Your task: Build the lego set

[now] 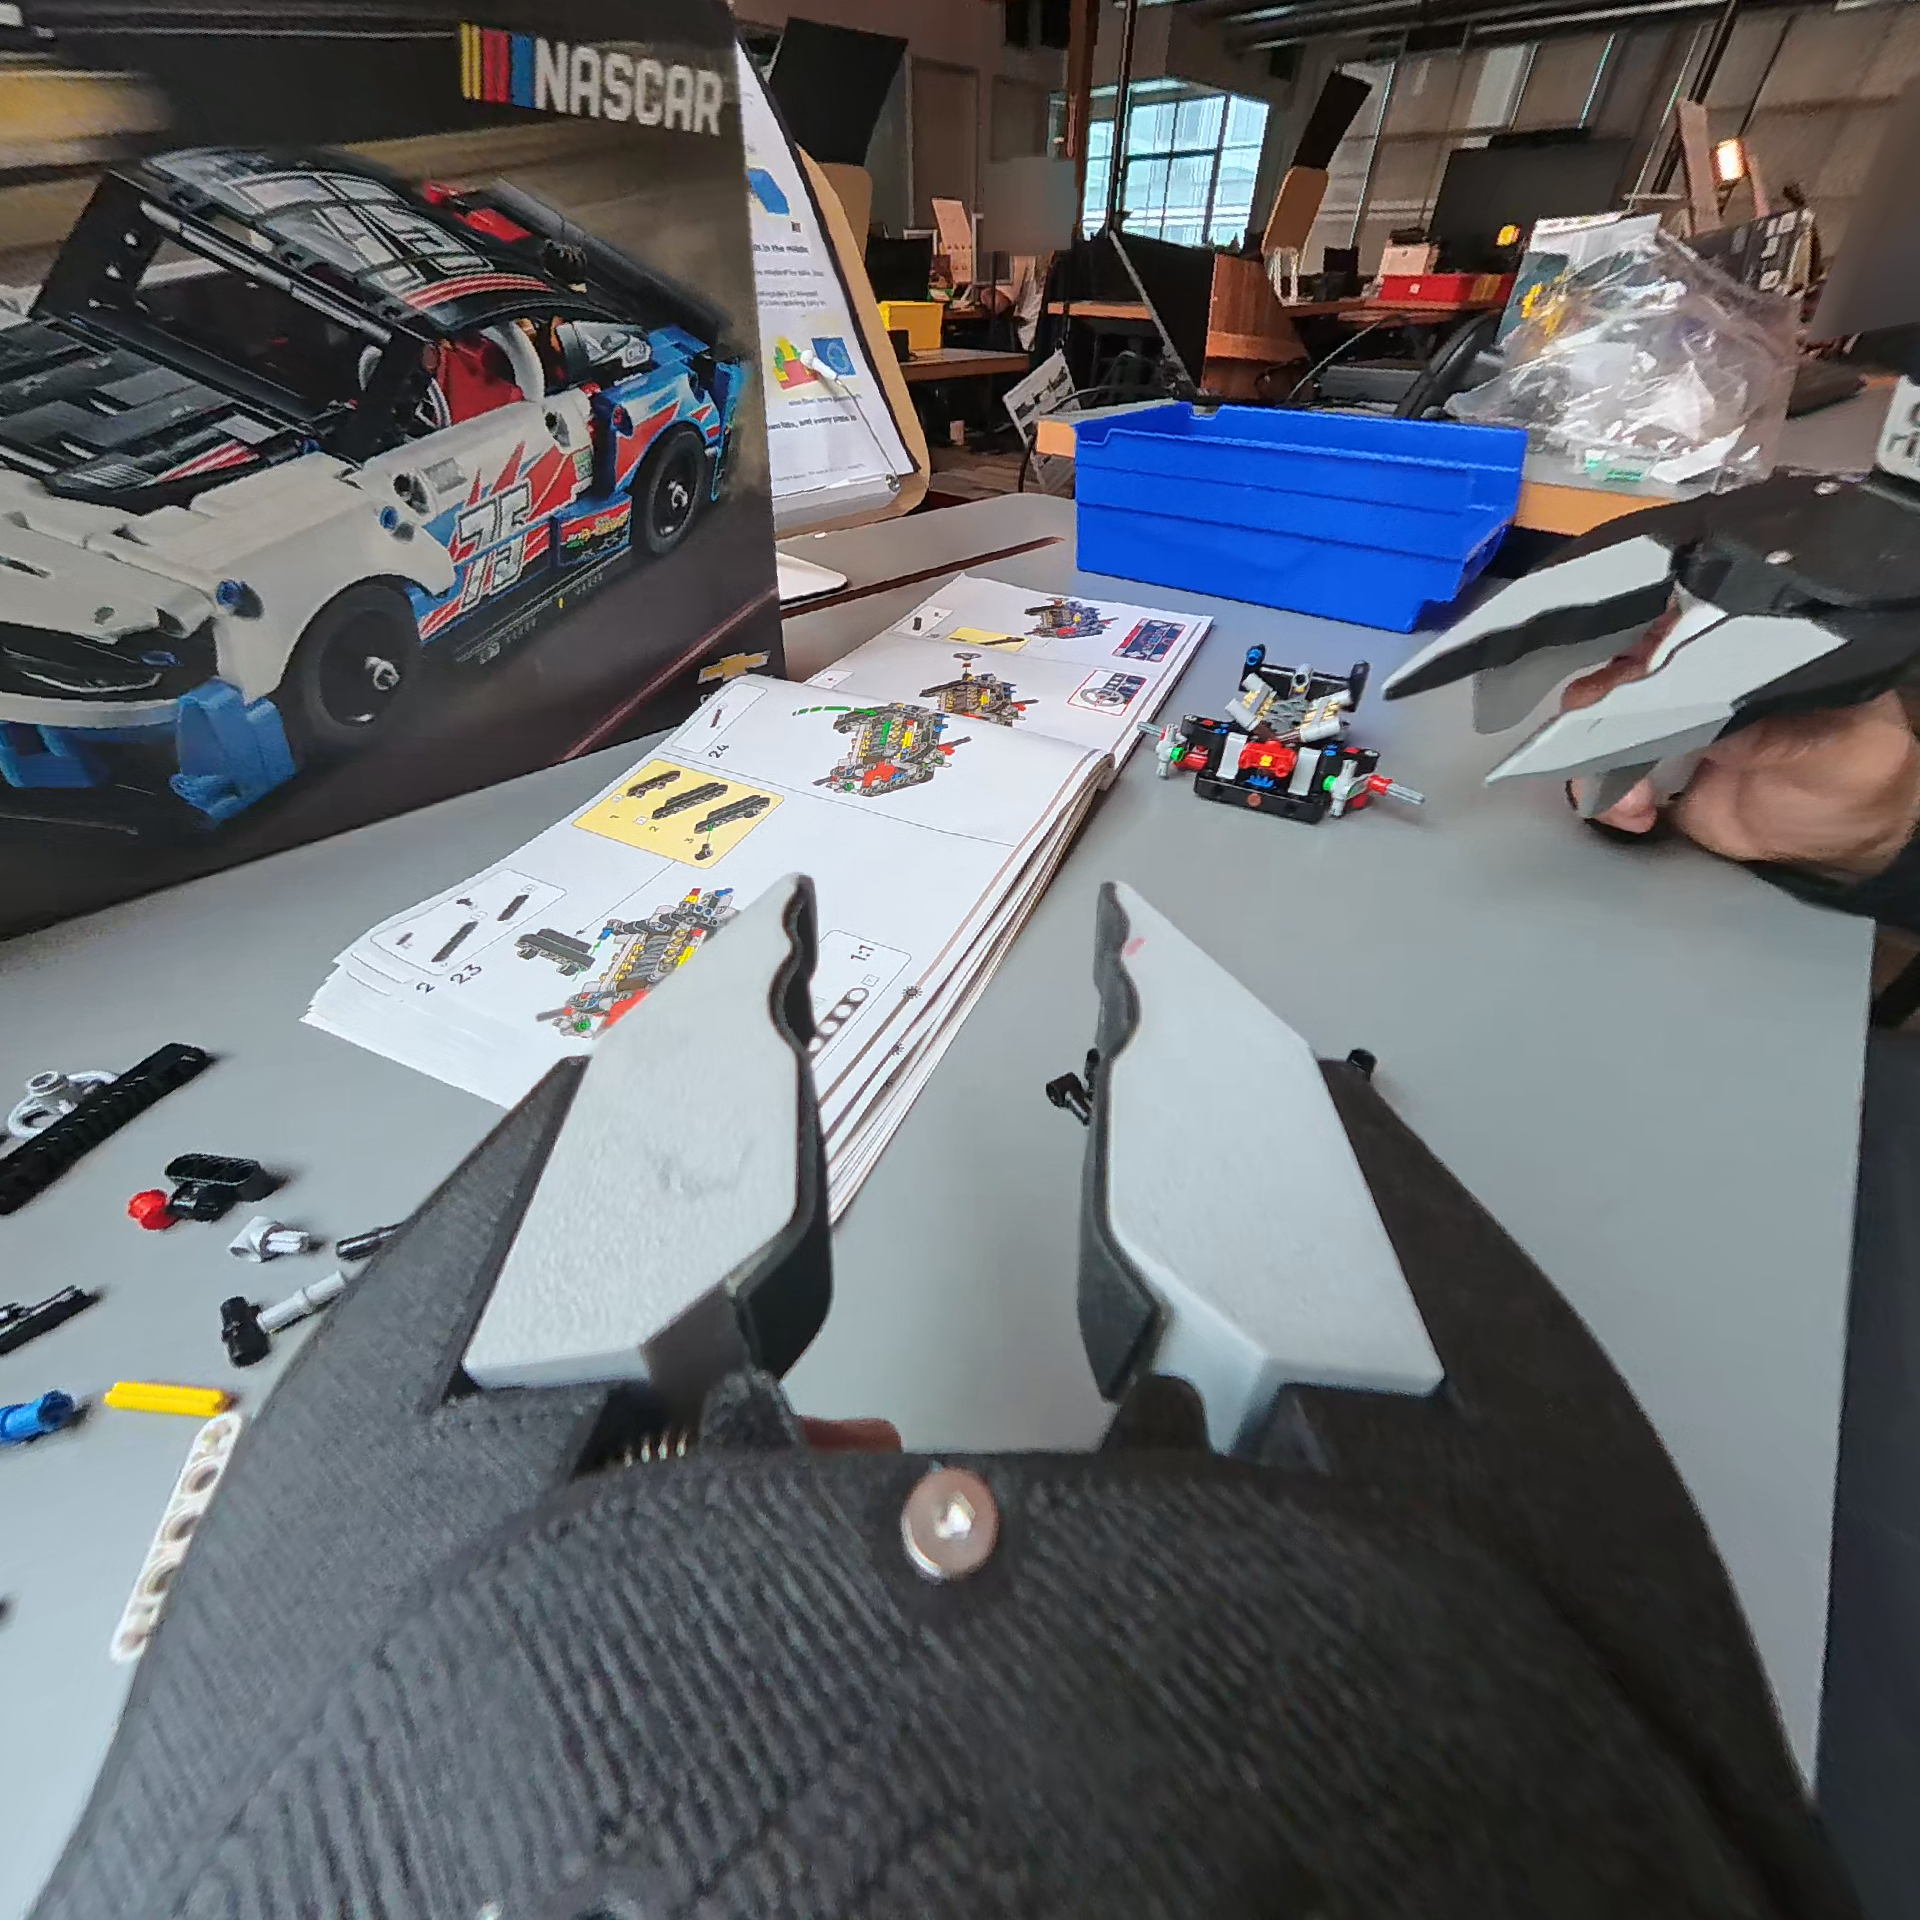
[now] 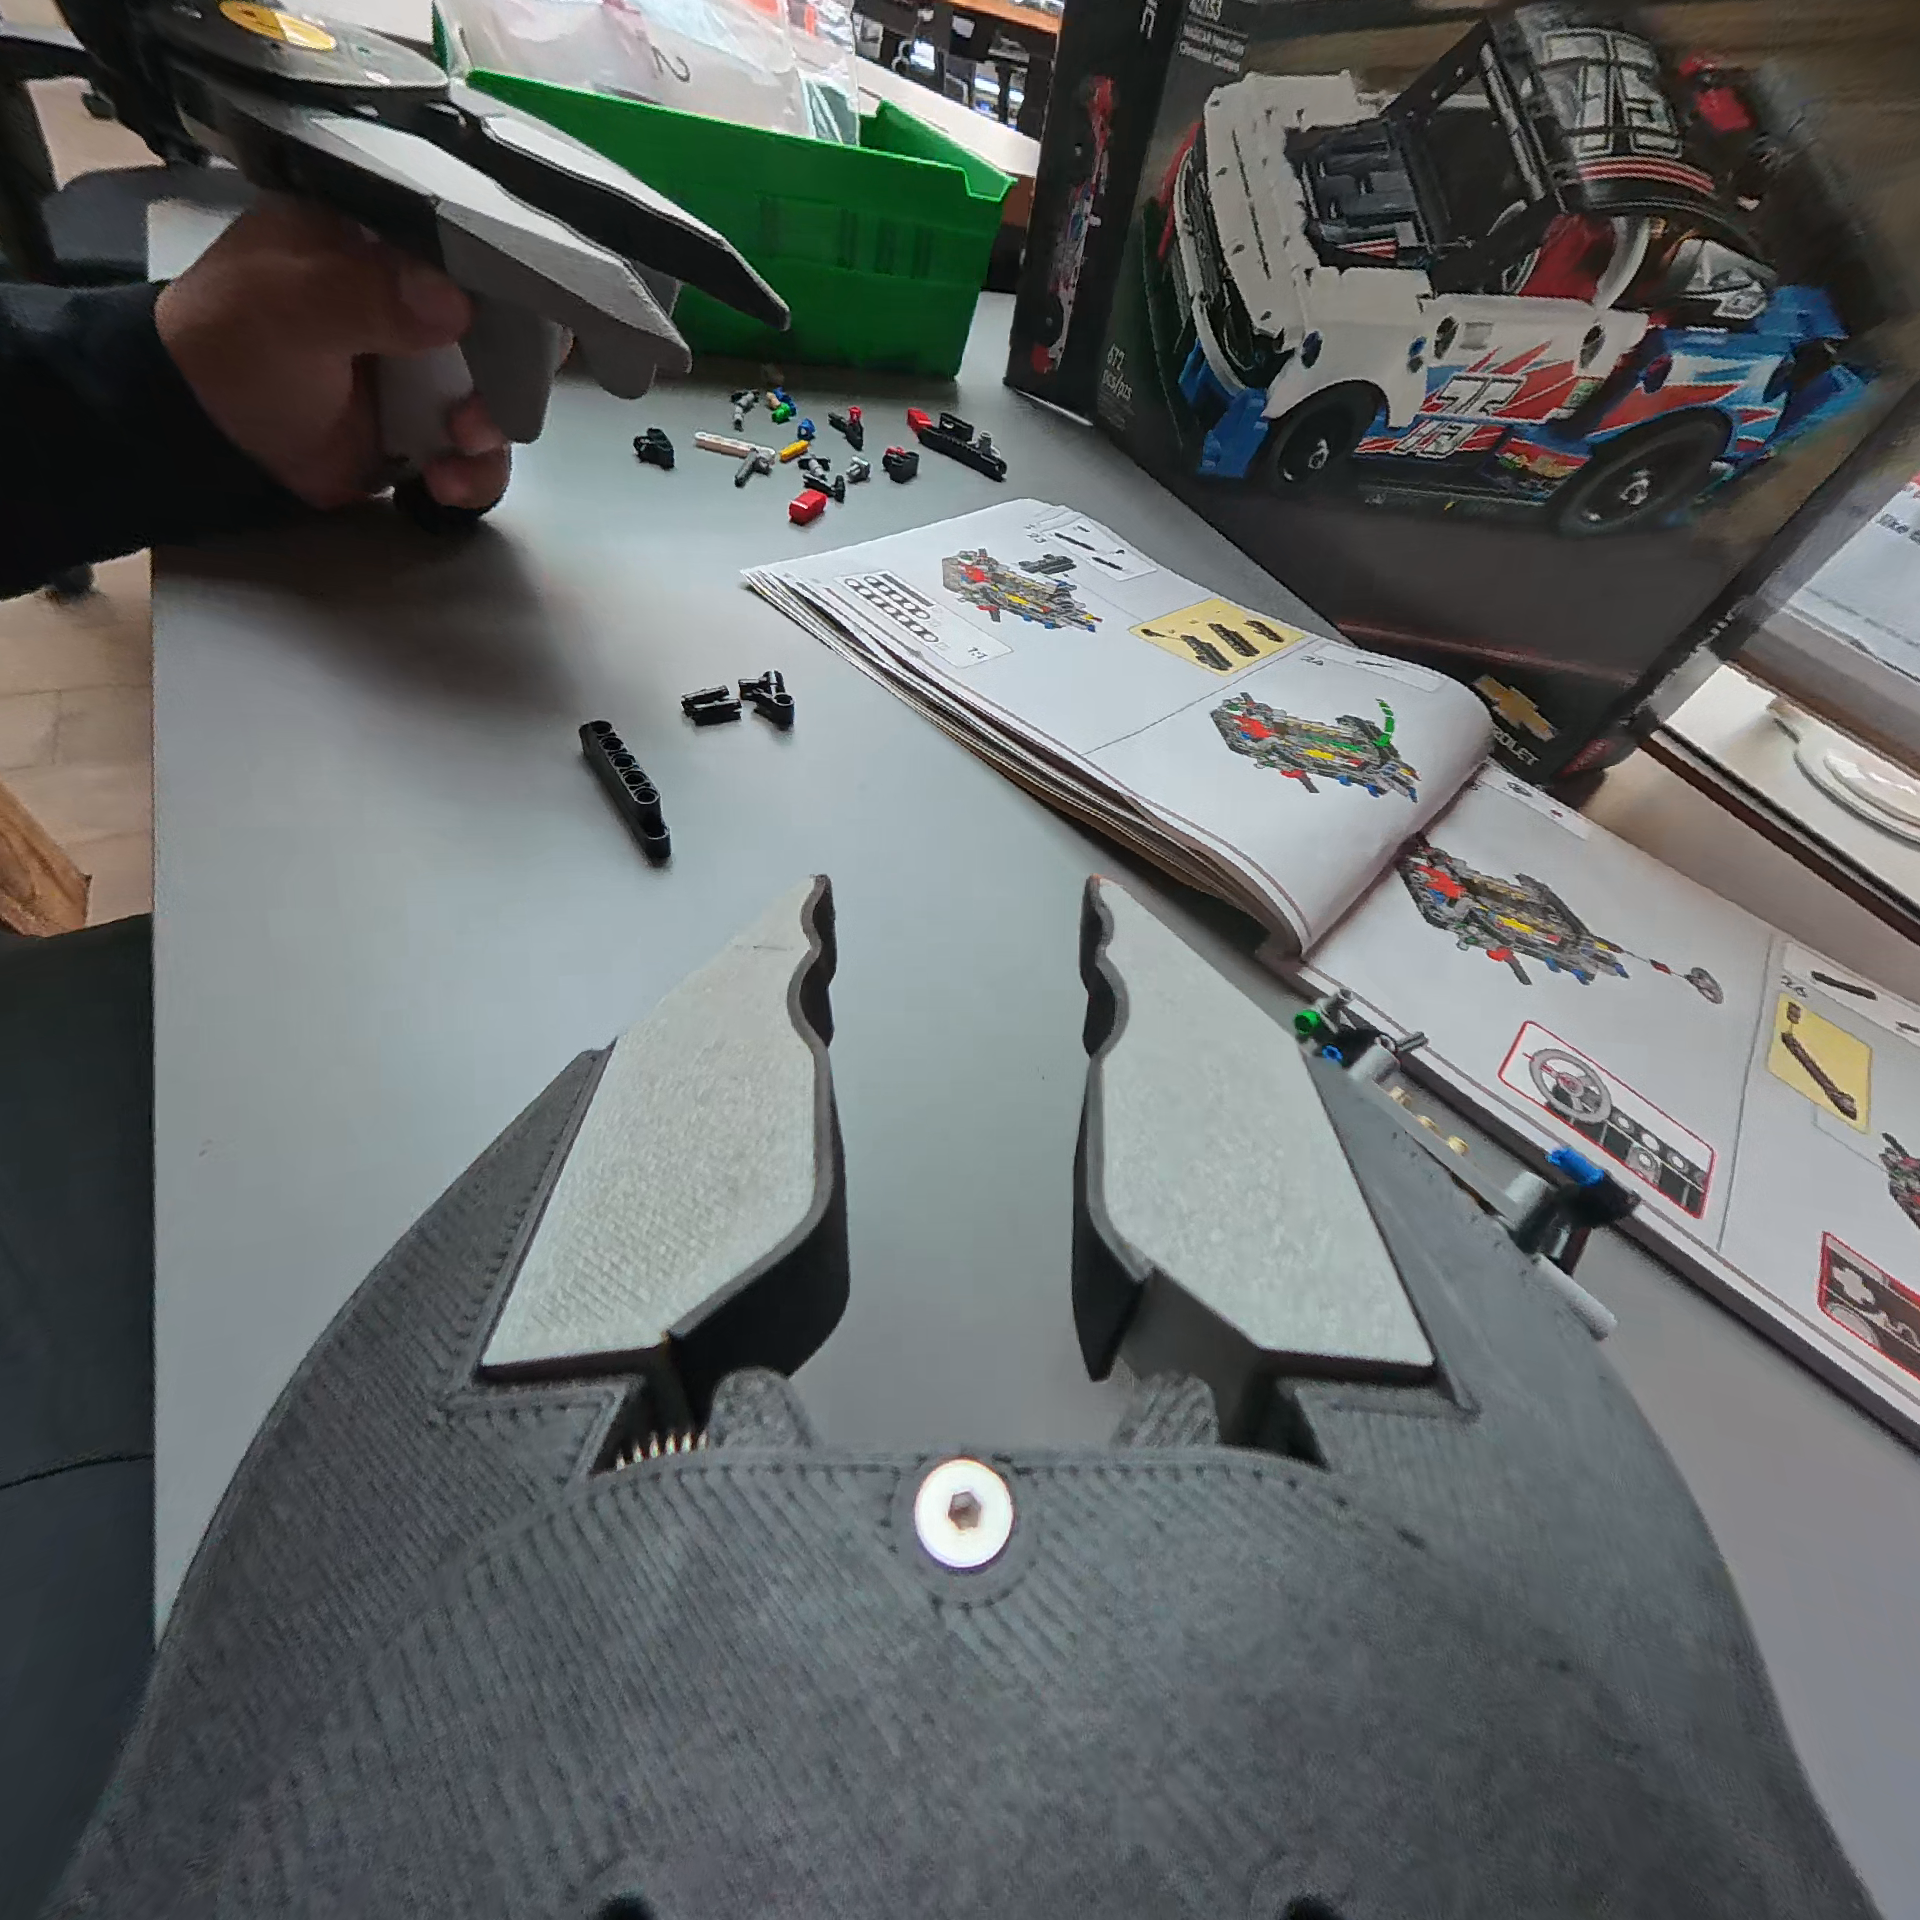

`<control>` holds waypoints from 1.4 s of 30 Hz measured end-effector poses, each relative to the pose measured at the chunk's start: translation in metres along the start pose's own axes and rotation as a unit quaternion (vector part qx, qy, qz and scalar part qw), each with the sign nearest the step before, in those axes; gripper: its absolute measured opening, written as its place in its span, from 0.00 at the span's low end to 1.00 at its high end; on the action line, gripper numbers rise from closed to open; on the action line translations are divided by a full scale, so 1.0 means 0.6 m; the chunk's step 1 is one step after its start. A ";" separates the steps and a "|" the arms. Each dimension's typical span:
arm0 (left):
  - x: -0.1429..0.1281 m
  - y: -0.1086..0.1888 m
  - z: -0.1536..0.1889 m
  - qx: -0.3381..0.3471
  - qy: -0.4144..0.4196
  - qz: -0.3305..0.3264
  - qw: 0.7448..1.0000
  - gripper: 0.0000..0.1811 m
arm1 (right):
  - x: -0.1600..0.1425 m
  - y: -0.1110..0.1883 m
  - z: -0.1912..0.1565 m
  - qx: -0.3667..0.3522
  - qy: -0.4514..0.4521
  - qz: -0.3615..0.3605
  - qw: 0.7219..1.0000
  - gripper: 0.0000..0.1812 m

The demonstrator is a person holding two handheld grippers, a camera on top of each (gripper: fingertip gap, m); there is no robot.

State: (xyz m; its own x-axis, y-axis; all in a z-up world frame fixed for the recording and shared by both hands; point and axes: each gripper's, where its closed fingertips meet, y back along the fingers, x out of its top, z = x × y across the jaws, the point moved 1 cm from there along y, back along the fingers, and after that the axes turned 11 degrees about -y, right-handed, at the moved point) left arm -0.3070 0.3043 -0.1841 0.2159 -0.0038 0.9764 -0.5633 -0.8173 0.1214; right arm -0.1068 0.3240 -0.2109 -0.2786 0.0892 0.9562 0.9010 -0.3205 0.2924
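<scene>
Left wrist view
Left gripper (image 1: pixel 956 904): fingers spread, nothing between them, held above the grey bench (image 1: pixel 1455 1039).
Instruction booklet (image 1: pixel 831 831): lies open just beyond the fingertips, reaching toward the bench's far edge.
Partly built lego assembly (image 1: pixel 1280 740): stands on the bench beside the booklet's far right corner.
Right gripper (image 1: pixel 1455 727): held in a hand (image 1: pixel 1787 790) at the bench's right edge, near the assembly; fingers apart and empty.
Loose pieces (image 1: pixel 208 1184): scattered along the bench's left side.
Set box (image 1: pixel 364 416): upright behind the booklet, at the far left.
Blue bins (image 1: pixel 1288 509): stacked at the far edge.

Right wrist view
Right gripper (image 2: pixel 956 904): fingers spread, empty, over bare bench.
Black beam (image 2: pixel 623 774): lies alone ahead and left of the fingertips.
Small black connectors (image 2: pixel 740 698): just beyond the beam.
Green bin (image 2: pixel 831 239): at the far edge, behind the loose pieces.
</scene>
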 end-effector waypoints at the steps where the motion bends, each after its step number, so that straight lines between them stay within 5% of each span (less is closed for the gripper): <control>1: 0.000 0.000 -0.002 -0.003 0.008 0.001 1.000 0.28 | 0.001 -0.007 -0.002 0.005 0.001 -0.002 1.000 0.24; 14: -0.010 -0.006 0.005 -0.024 0.019 -0.021 0.999 0.27 | 0.021 -0.117 -0.040 0.097 -0.008 -0.030 0.995 0.21; 42: -0.007 -0.003 -0.001 -0.016 0.028 -0.013 0.999 0.27 | 0.028 -0.104 -0.015 0.071 -0.016 -0.018 0.997 0.24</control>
State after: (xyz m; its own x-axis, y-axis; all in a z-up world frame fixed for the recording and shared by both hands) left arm -0.3075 0.3061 -0.1882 0.1862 0.0495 0.9813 -0.5841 -0.7975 0.1510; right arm -0.1705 0.3371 -0.2129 -0.3027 0.1286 0.9444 0.9293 -0.1800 0.3224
